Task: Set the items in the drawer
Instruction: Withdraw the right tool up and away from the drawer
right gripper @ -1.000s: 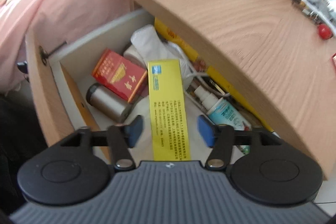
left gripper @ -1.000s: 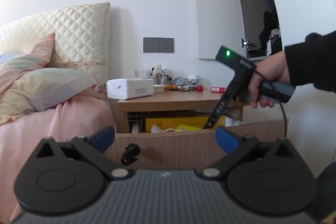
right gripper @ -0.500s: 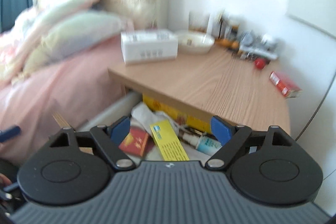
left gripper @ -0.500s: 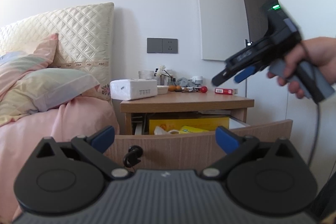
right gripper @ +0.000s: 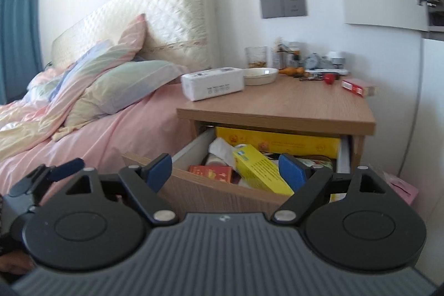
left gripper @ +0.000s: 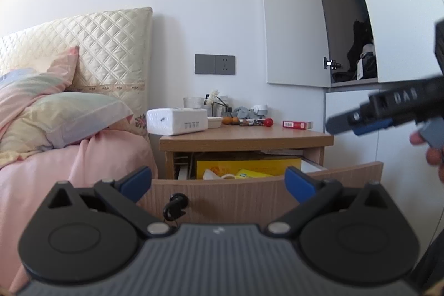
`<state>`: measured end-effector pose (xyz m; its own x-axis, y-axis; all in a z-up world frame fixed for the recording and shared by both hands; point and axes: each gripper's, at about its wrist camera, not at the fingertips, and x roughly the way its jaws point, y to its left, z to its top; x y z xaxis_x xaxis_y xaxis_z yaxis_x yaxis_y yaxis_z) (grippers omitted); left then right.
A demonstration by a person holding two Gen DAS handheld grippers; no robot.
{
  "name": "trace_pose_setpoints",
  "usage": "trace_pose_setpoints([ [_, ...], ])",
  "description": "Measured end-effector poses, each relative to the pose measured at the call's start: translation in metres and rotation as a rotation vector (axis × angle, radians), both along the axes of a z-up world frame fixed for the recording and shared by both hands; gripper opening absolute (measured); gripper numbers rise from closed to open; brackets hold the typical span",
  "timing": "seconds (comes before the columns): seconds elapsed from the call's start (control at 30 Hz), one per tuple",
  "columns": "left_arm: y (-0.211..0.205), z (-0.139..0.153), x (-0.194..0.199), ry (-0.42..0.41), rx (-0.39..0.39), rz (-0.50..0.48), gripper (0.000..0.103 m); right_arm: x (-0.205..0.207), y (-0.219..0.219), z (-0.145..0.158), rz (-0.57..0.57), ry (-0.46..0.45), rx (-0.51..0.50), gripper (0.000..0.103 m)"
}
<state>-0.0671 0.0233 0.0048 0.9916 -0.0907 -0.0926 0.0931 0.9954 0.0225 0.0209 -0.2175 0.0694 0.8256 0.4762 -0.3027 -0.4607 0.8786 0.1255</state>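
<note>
The wooden nightstand drawer (left gripper: 263, 196) (right gripper: 222, 193) stands pulled open. A long yellow box (right gripper: 260, 168) lies in it on top of a red box (right gripper: 212, 172), white tissue and a big yellow package (right gripper: 277, 142). My left gripper (left gripper: 217, 181) is open and empty, level with the drawer front, near its black key (left gripper: 174, 205). My right gripper (right gripper: 223, 167) is open and empty, held back from the drawer; it also shows at the right of the left wrist view (left gripper: 374, 115).
The nightstand top (right gripper: 291, 104) holds a white tissue pack (right gripper: 212, 83), a white dish (right gripper: 259, 75), a glass, small clutter, a red ball (right gripper: 329, 78) and a red box (right gripper: 356, 86). A bed with pink bedding (left gripper: 55, 171) lies left. A wardrobe stands right.
My right gripper has left the yellow box in the drawer, lifted out and drawn back to the right. My left gripper has stayed almost still.
</note>
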Motion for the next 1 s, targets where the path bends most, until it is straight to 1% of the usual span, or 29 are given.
trace_pose_setpoints([
  [0.13,-0.001,0.0,-0.002,-0.008,0.002,0.003,0.103,-0.014,-0.001,-0.019,-0.058,-0.048,0.021,0.086],
  [0.43,0.0,0.0,-0.002,-0.011,0.003,0.01,0.103,-0.038,0.008,-0.052,-0.124,-0.173,0.045,0.086],
  [0.53,-0.001,-0.001,-0.001,-0.007,0.005,0.014,0.103,-0.04,0.009,-0.06,-0.138,-0.182,0.04,0.086],
  [0.7,-0.001,-0.001,0.0,-0.006,0.011,0.015,0.103,-0.044,0.003,-0.066,-0.183,-0.221,0.016,0.086],
  [1.0,-0.003,-0.003,0.001,-0.003,0.022,0.024,0.103,-0.049,0.001,-0.069,-0.198,-0.237,0.014,0.086],
])
